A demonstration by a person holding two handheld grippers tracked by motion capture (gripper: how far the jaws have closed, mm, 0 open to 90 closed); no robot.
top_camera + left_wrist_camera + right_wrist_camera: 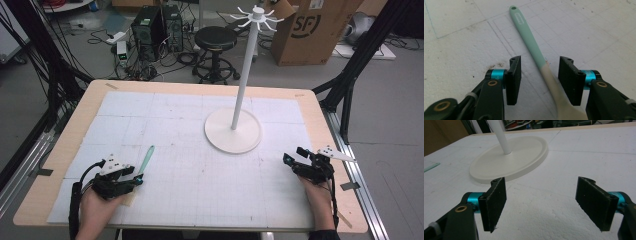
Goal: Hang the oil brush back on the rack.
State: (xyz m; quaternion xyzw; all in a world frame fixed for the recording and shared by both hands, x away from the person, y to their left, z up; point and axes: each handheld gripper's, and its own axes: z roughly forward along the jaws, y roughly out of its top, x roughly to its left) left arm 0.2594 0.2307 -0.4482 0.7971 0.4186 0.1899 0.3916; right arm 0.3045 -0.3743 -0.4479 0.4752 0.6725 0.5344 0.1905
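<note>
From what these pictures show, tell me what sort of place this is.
Most likely a lab or workshop set up for recording. A table covered with gridded white sheets stands inside a black frame, and the floor behind holds computer towers amid tangled cables, a stool and a cardboard box.

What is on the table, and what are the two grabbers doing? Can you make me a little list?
Table: white gridded mat on a wooden top
Spoon: mint handle, pale bowl end, lying flat on the mat
Stand: white pole with hooks on a round base, upright
Left gripper: open, jaws either side of the spoon, not touching it
Right gripper: open, holding nothing, pointed toward the stand
</note>
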